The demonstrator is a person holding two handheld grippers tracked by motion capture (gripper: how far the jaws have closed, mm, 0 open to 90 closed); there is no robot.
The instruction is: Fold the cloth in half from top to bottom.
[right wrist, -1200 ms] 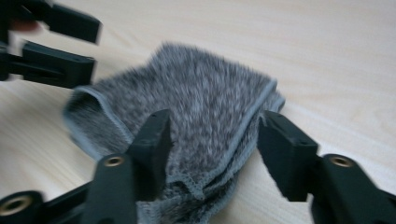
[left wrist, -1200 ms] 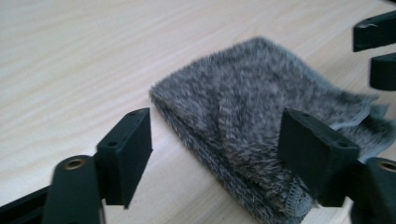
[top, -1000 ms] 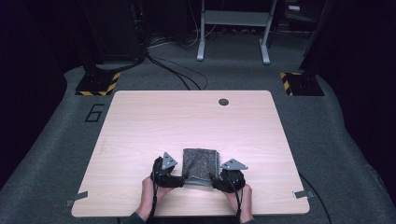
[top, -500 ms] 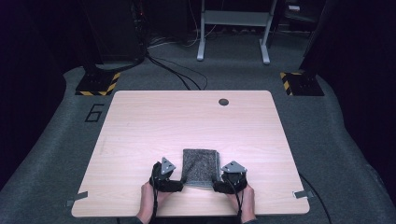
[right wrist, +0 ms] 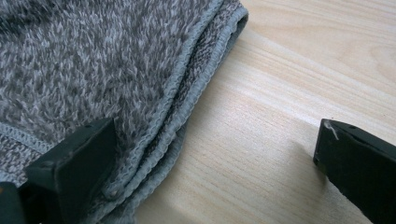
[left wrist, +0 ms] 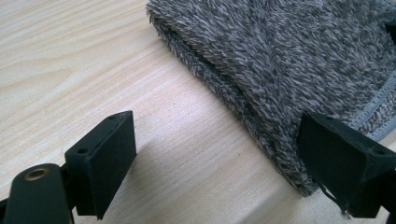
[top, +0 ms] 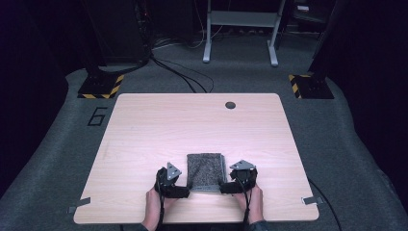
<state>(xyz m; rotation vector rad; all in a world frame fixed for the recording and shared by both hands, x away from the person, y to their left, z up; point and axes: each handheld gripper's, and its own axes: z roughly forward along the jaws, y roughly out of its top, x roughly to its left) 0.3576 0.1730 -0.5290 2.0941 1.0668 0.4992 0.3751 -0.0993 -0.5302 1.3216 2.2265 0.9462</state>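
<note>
A folded grey fleecy cloth (top: 206,168) lies flat on the wooden table (top: 192,120), close to its front edge. My left gripper (top: 186,192) is at the cloth's near left corner and my right gripper (top: 223,188) at its near right corner. Both sets of jaws have just been opening and stand wide apart. In the left gripper view the cloth's folded edge (left wrist: 289,56) lies between the left gripper's (left wrist: 219,144) jaws, unpinched. In the right gripper view the hemmed edge (right wrist: 187,88) lies loose between the right gripper's (right wrist: 215,140) jaws.
A round cable hole (top: 230,104) sits near the table's far edge. Grey tape tabs (top: 79,206) (top: 310,199) mark the front corners. Beyond the table are cables on the floor, hazard-striped bases (top: 101,86) and a metal frame (top: 240,29).
The cloth looked darker and bunched at its near edge a second ago; now it lies flat and lighter. Both hands have stayed at its near corners.
</note>
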